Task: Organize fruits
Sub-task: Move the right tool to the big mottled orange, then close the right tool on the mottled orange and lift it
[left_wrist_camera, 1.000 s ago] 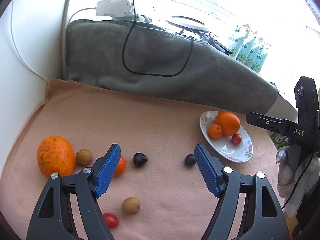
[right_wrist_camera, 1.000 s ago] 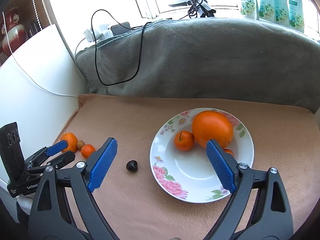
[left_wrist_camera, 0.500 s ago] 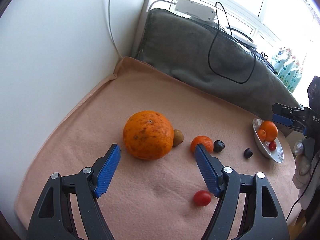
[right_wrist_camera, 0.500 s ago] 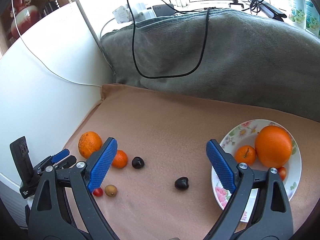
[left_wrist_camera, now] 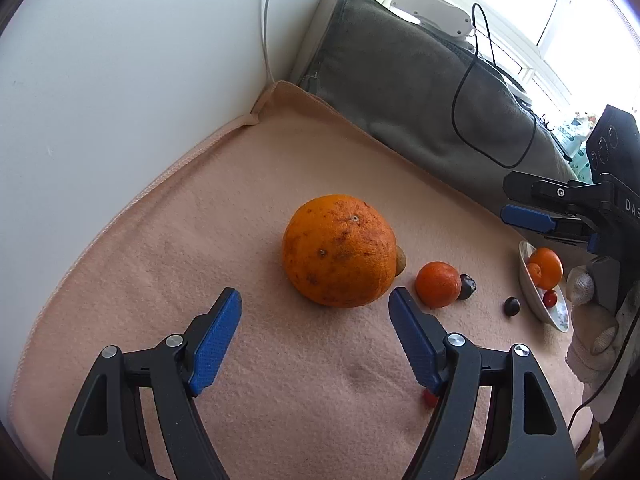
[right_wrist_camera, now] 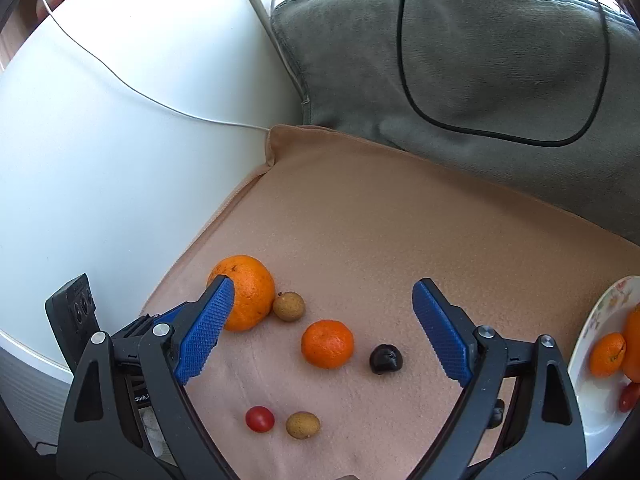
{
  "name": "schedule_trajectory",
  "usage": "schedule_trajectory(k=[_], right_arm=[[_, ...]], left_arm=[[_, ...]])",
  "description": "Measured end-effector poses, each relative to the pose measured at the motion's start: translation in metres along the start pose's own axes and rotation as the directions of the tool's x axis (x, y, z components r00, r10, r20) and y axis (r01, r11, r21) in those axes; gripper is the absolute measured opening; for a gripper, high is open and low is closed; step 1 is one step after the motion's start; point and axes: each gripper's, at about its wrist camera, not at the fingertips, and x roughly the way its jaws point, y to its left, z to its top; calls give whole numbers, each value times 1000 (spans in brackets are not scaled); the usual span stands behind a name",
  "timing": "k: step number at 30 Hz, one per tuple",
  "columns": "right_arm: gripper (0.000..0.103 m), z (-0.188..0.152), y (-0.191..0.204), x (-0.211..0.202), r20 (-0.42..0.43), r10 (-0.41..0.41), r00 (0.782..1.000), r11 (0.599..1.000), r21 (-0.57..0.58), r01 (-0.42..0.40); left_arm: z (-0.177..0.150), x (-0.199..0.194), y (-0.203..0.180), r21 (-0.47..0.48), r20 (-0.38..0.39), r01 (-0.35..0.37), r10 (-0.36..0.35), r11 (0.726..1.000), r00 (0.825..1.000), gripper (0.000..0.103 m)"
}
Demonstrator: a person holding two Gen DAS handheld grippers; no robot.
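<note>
Orange-skinned, the large orange [left_wrist_camera: 339,251] probably needs centring between the left gripper [left_wrist_camera: 315,309]'s spread, empty fingers before squeezing; the right gripper [right_wrist_camera: 323,301] is also spread, empty.

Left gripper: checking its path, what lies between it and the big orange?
Only bare blanket, in the left wrist view, separates the open left gripper from the big orange.

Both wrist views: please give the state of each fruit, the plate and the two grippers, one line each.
Left gripper: open, empty.
Right gripper: open, empty.
Large orange: loose on the blanket.
Mandarin: loose on the blanket.
Dark fruit: loose on the blanket.
Cherry tomato: loose on the blanket.
Plate: already holds fruit.
</note>
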Motion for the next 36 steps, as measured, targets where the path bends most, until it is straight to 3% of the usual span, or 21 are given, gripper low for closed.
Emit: schedule_trajectory(k=[7,12,21,23,27,36], right_arm=[[93,10,27,42,-80,91,993,995,-32,-94],[84,11,40,71,-142,158,977,987,-18,-162],[69,5,47,101,-213,187,959,981,-1,-191],[60,4,47,107,-226,199,953,979,4,-204],[59,2,50,107,-218,198,956,979,-1,-203],[57,0,57,100,-204,184,962,982,-10,-190]], left_arm=[[7,8,2,-18,-28,46,-47,999,999,76],[10,18,3,-26,-44,52,-53,998,998,76],[13,24,0,-31,-57,70,-72,997,996,76],[13,24,-3,-21,-57,73,-74,997,996,74],[13,24,-7,-11,-58,81,-82,997,995,63],[12,23,-9,-4,-48,70,-71,998,996,63]])
